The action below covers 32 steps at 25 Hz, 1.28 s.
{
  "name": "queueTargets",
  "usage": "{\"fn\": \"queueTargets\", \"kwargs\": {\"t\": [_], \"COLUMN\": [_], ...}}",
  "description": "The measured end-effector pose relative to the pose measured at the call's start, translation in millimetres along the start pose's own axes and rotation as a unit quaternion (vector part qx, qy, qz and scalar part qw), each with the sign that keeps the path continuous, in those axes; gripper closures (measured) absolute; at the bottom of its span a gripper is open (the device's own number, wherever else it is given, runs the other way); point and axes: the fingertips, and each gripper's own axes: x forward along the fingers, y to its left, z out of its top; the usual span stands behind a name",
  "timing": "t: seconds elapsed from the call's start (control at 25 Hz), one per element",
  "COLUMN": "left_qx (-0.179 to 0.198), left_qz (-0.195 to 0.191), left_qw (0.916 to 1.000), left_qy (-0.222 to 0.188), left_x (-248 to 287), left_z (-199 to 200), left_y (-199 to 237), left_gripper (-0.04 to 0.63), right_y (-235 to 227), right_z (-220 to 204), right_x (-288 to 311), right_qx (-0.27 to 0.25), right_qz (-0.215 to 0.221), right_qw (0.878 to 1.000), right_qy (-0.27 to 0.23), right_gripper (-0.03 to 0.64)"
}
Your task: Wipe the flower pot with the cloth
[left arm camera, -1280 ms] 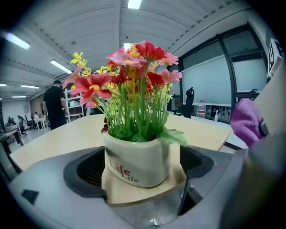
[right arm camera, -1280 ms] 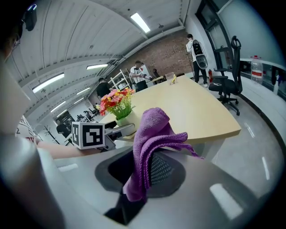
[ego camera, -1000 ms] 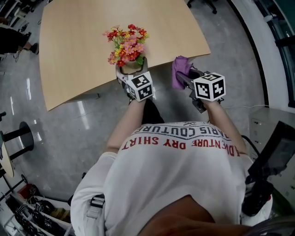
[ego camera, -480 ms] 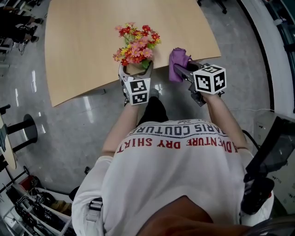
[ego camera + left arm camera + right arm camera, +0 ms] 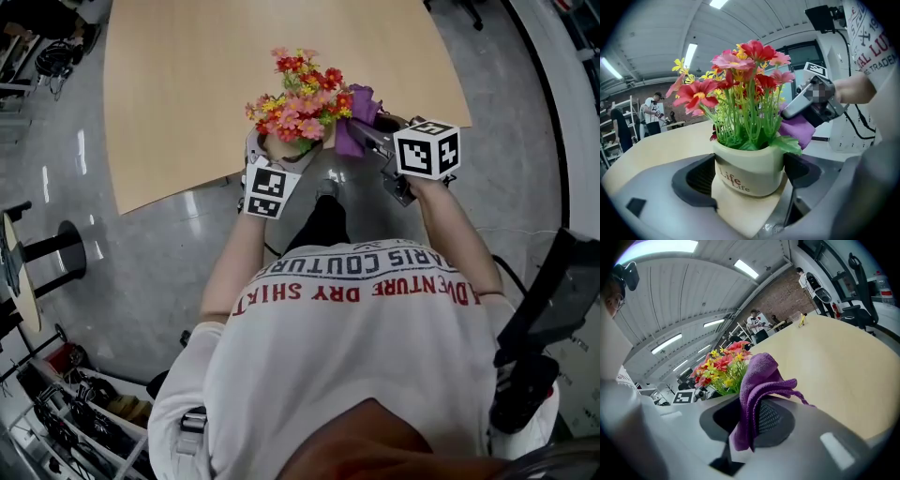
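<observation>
A cream flower pot printed "Life", full of red, pink and yellow flowers, sits between the pads of my left gripper, which is shut on it. In the head view the pot hangs at the table's near edge, in front of my left gripper. My right gripper is shut on a purple cloth, which touches the right side of the flowers. From the right gripper view the cloth drapes over the jaws of that gripper, with the flowers just behind it. The cloth hangs beside the pot's rim.
A light wooden table stretches ahead over a grey glossy floor. A round black stand base is at the left. Black equipment stands at the right. People sit at desks far behind.
My right gripper has carried the cloth leftwards until it meets the flowers. My left gripper has turned, keeping the pot in its grip near the same spot.
</observation>
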Motion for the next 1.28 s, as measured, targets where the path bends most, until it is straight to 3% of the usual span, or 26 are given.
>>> {"fn": "queueTargets", "kwargs": {"t": [0.52, 1.0, 1.12, 1.28], "left_qx": [0.01, 0.018, 0.024, 0.012], "left_qz": [-0.024, -0.043, -0.046, -0.044], "left_qw": [0.9996, 0.9989, 0.9986, 0.9989], "left_qy": [-0.005, -0.003, -0.001, 0.011], "left_x": [-2.0, -3.9, -5.2, -8.4], "left_z": [1.0, 1.8, 3.1, 2.2], "left_y": [0.9, 3.4, 1.9, 1.9], "left_gripper": [0.127, 0.127, 0.127, 0.126], "right_y": [0.3, -28.9, -29.4, -26.6], "right_z": [-3.5, -27.4, -27.8, -14.9], "right_x": [32.0, 59.1, 55.1, 32.5], "right_qx": [0.003, -0.082, -0.076, -0.062], "right_qz": [0.015, -0.083, -0.083, -0.089], "right_qw": [1.0, 0.984, 0.986, 0.992], "right_qy": [0.023, 0.132, 0.125, 0.064], "right_gripper": [0.575, 0.575, 0.575, 0.575]}}
